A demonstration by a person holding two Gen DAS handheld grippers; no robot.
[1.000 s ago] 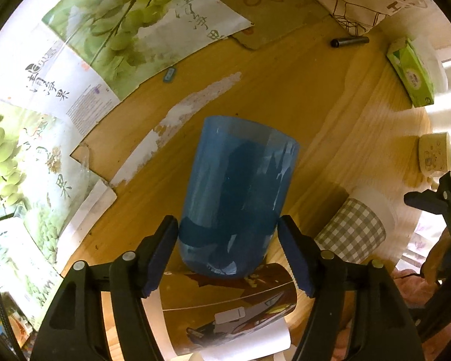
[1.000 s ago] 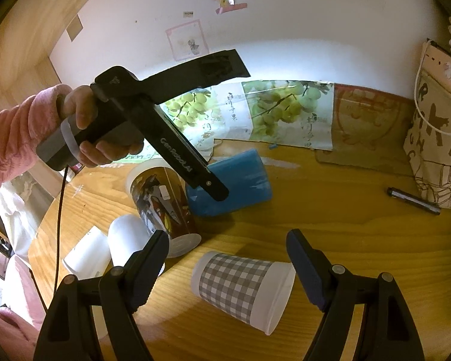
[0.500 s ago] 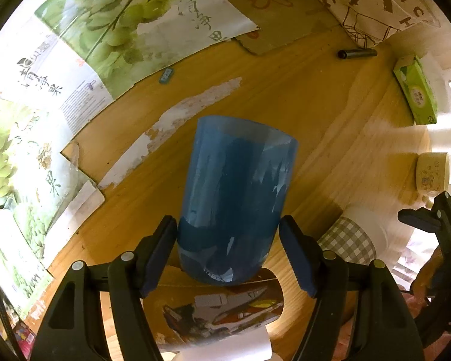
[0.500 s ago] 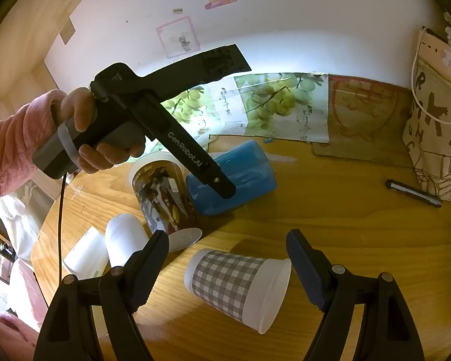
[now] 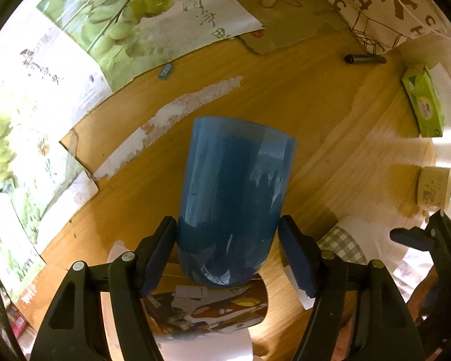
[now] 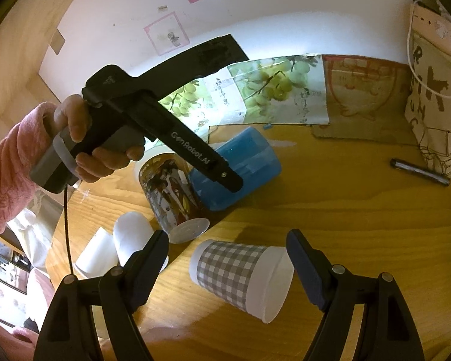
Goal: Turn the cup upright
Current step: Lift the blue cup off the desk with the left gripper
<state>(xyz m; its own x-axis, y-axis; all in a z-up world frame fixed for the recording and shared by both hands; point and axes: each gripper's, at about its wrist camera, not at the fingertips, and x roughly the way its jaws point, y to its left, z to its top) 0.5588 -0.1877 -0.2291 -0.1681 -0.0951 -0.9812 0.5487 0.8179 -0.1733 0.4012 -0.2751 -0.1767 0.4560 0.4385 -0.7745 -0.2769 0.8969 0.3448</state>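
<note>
A blue plastic cup (image 5: 234,192) is tipped with its open end raised off the wooden table (image 5: 330,114). My left gripper (image 5: 228,252) is shut on the blue cup near its base, one pad on each side. In the right wrist view the blue cup (image 6: 243,162) tilts beside the left gripper's black body (image 6: 177,138). My right gripper (image 6: 228,261) is open and empty, just above a grey checked paper cup (image 6: 240,270) that lies on its side, mouth toward me.
A printed brown cup (image 6: 171,192) lies against the blue cup. Two white cups (image 6: 117,249) lie at the left. A black pen (image 6: 418,171), a patterned tote bag (image 6: 436,90) and grape-print cartons (image 6: 273,90) sit at the back. A green tissue pack (image 5: 424,99) is at the right.
The left gripper has lifted and tilted the blue cup, raising its open end off the table. The right gripper has stayed open, shifting slightly over the checked cup.
</note>
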